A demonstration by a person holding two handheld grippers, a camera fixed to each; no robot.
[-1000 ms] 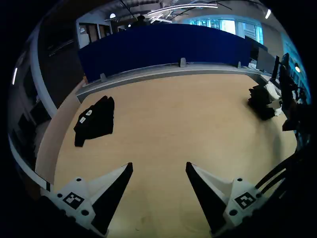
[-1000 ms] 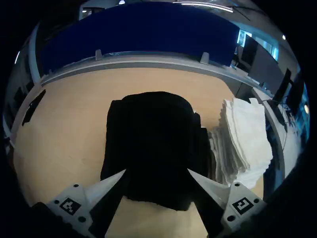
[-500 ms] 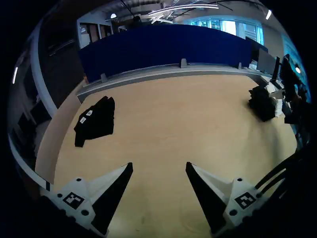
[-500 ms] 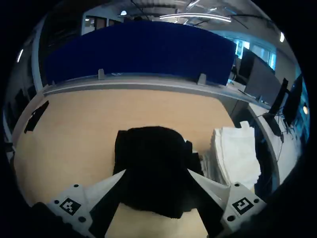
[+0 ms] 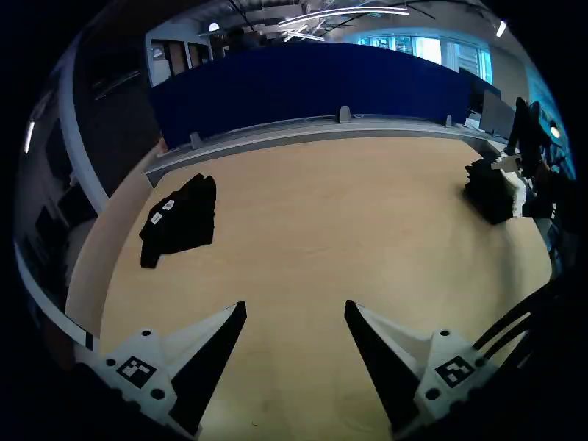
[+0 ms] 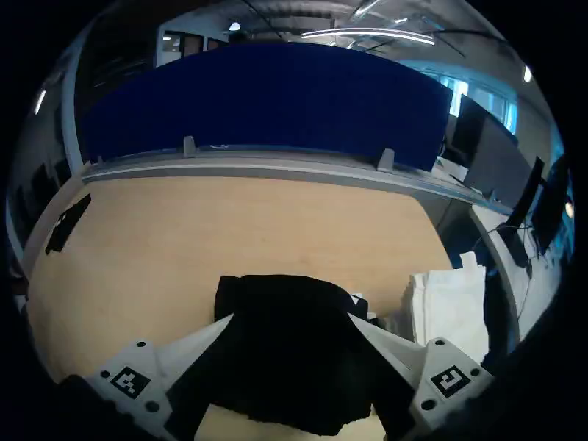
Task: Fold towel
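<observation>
A crumpled black towel (image 5: 178,219) lies flat on the wooden table (image 5: 331,220) at the far left; the same towel (image 6: 67,219) appears small at the left edge in the right gripper view. My left gripper (image 5: 294,305) hovers open over bare wood, well short of it. A stack of folded black towels (image 6: 287,353) sits under my right gripper (image 6: 290,317), whose fingers stand open on either side of the stack without pressing it. That stack (image 5: 491,192) shows at the table's right edge in the left gripper view.
A pile of folded white towels (image 6: 448,312) stands right beside the black stack. A blue partition (image 5: 309,81) on a grey rail closes off the table's far side. Monitors and chairs (image 6: 507,169) stand beyond the right edge. A dark cable (image 5: 514,323) crosses near my left gripper.
My right gripper has drawn back and tilted up from the black stack, which now sits lower and smaller in its view. The left gripper has barely moved.
</observation>
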